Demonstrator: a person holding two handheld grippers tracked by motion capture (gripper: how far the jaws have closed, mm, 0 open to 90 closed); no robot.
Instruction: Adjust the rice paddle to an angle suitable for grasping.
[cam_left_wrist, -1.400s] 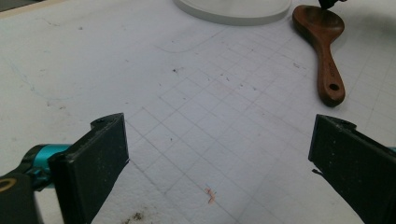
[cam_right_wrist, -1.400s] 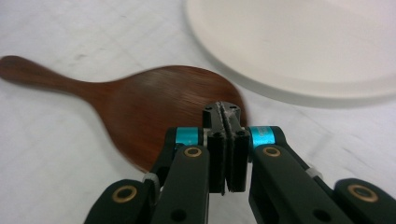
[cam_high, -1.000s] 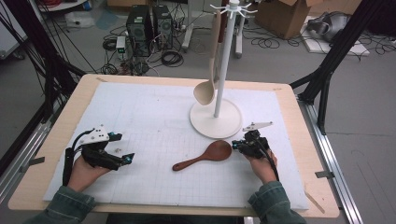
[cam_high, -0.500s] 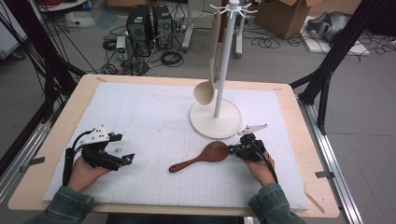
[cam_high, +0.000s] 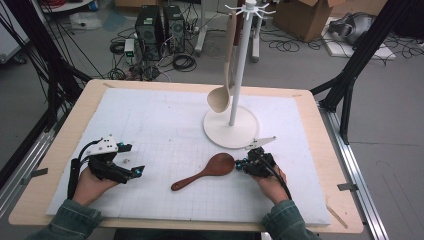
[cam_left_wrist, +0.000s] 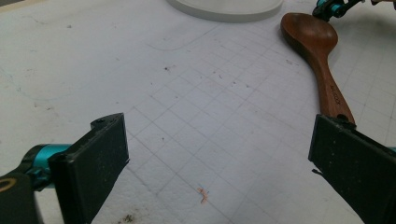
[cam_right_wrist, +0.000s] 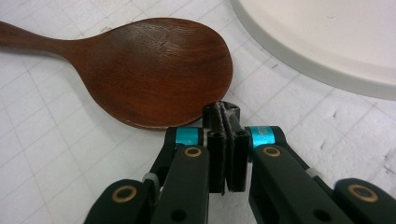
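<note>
Two spoons are showing: one dark wooden spoon is lying flat on the white mat, and one pale spoon is hanging from the single white stand. One right gripper is pressing its jaws together, empty, tips touching the dark spoon's bowl, while one left gripper is resting well apart with jaws spread wide.

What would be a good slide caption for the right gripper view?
Shut right gripper touches its tips to the bowl rim of a dark wooden spoon beside the white stand base.
</note>
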